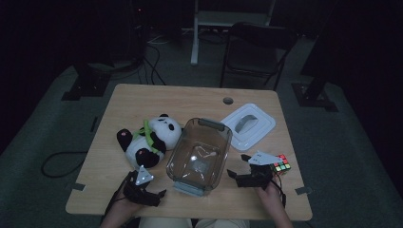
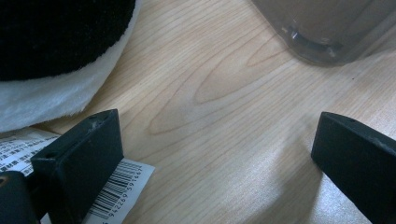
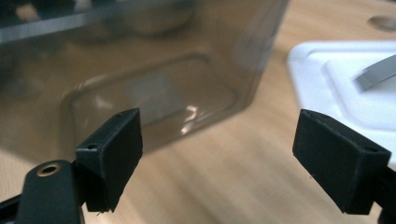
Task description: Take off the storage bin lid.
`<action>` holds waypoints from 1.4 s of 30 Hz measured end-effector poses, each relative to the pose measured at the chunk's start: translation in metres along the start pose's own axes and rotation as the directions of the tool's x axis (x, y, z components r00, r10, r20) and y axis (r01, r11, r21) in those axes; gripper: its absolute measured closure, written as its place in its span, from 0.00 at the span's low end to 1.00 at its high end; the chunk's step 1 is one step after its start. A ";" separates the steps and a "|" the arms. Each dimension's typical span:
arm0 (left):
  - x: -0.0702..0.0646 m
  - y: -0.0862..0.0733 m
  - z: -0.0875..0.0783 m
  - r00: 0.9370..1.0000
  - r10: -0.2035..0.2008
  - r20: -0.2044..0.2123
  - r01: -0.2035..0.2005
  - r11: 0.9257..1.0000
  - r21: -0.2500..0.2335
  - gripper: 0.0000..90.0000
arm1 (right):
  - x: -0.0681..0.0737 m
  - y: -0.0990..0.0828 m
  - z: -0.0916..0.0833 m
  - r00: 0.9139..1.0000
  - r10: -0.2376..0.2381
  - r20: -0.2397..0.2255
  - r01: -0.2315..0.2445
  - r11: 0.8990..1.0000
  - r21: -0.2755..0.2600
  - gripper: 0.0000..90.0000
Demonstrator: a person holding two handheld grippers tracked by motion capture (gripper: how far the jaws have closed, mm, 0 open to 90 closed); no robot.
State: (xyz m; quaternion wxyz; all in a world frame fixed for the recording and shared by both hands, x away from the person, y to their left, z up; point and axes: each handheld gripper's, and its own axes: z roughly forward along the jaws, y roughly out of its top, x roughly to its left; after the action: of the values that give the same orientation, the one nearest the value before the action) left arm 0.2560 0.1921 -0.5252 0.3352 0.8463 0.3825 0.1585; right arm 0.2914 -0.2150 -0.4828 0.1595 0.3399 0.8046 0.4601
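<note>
My left gripper (image 1: 142,190) is black, and a grey plate with three corners sits on top of it. My right gripper (image 1: 248,172) is black too, with the same kind of grey plate on top. A thin black cable hangs from the back of each one. Up close, the jaws are thick black blocks with flat faces and small holes in their edges. A round brass-coloured ring sits in the black arm just below the right gripper's left jaw.
</note>
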 end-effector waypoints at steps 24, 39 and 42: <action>0.001 0.000 0.000 0.999 0.025 0.022 -0.025 1.000 0.002 0.02 | 0.003 -0.037 0.023 0.998 -0.064 -0.017 0.066 0.979 0.191 0.16; 0.002 -0.001 -0.001 0.998 0.044 0.042 -0.044 0.999 0.002 0.02 | 0.004 -0.038 0.025 0.997 -0.072 -0.006 0.072 0.976 0.207 0.14; 0.002 -0.001 -0.001 0.998 0.044 0.042 -0.044 0.999 0.002 0.02 | 0.004 -0.038 0.025 0.997 -0.072 -0.006 0.072 0.976 0.207 0.14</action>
State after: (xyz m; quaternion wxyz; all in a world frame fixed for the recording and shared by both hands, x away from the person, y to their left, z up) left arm 0.2563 0.1951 -0.5253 0.3381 0.8582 0.3569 0.1474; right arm 0.2882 -0.2094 -0.5278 0.1402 0.3255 0.8597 0.3677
